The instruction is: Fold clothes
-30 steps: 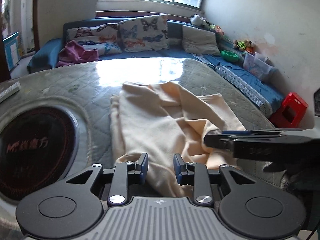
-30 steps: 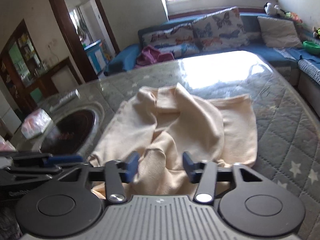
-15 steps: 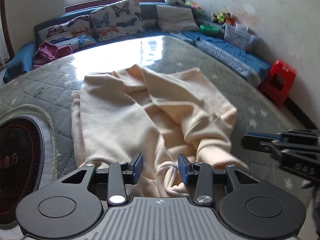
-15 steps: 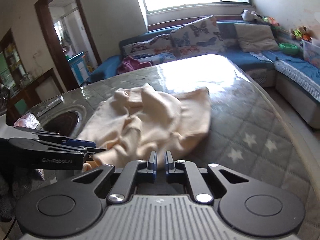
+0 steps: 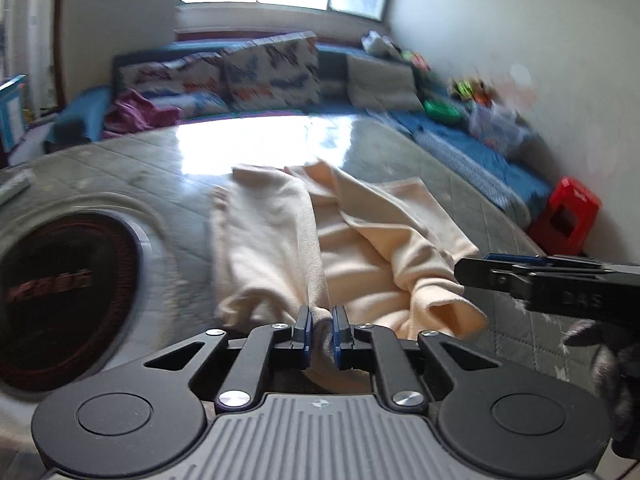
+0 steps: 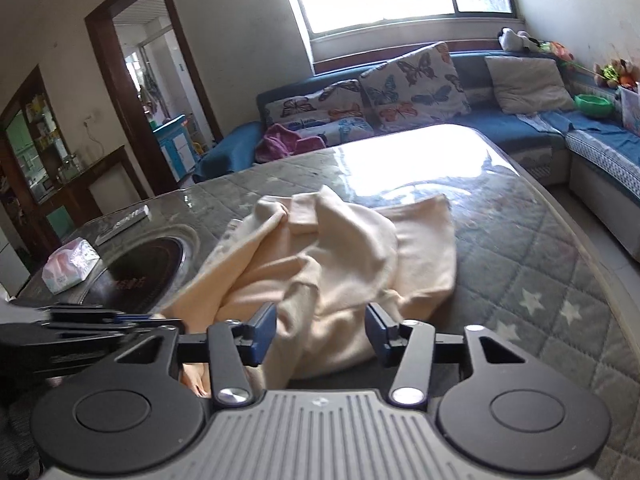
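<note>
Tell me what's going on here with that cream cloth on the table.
A person is folding a cream garment that lies rumpled on a quilted table, with a hand-held gripper in each hand. The left hand-held gripper is closing on a bunched fold at the garment's near edge, the cloth pinched between its pads. The right hand-held gripper is opening, its jaws apart around the near edge without pressing on it. The garment is not yet neatly folded.

The crumpled cream garment (image 6: 344,256) looks like soft, matt, fleecy cloth. It lies on a grey quilted table cover (image 6: 532,248) under a clear glossy sheet that mirrors the window. The black round inset hob (image 6: 140,268) looks smooth and shiny, ringed by bright metal. The left gripper (image 5: 320,330) is matt black plastic with shiny metal rivets.
</note>
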`<move>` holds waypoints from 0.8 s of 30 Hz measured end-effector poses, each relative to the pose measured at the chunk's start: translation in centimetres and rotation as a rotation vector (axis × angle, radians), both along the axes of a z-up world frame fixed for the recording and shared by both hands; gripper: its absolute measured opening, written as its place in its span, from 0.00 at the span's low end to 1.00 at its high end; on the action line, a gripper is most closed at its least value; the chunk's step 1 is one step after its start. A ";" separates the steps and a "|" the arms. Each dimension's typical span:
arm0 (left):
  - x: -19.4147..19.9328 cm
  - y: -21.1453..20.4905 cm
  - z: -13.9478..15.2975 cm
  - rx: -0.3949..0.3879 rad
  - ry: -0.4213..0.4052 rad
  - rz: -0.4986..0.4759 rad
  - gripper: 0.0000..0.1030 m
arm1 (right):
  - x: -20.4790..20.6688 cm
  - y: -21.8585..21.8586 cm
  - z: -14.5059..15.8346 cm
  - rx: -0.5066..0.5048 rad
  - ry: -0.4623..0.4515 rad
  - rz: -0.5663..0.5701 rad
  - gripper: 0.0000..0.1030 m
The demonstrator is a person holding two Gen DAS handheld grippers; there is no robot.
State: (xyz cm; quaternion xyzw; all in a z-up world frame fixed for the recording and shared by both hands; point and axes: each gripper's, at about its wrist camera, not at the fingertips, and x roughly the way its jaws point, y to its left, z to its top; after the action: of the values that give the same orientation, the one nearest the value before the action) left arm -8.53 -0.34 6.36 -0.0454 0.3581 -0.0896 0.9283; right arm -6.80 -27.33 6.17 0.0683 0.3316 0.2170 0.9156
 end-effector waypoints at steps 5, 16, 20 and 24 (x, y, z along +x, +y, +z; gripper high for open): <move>-3.5 2.0 0.5 -0.035 -0.020 0.067 0.10 | 1.0 1.7 0.1 -0.023 0.000 0.035 0.55; -8.3 4.8 -2.1 -0.049 0.099 0.110 0.10 | 3.9 5.4 -0.6 -0.101 0.008 0.100 0.55; -8.8 5.2 -2.2 -0.057 0.099 0.116 0.14 | 5.7 7.2 -0.8 -0.140 -0.014 0.127 0.55; -9.2 5.1 -2.0 -0.036 0.087 0.132 0.46 | 8.0 8.9 -1.4 -0.180 -0.019 0.144 0.54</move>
State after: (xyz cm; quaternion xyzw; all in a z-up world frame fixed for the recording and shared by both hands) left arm -17.76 4.79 4.35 -0.0893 0.3928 -0.0323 0.9147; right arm 1.23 -18.39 4.79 -0.0402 0.3450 0.2522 0.9032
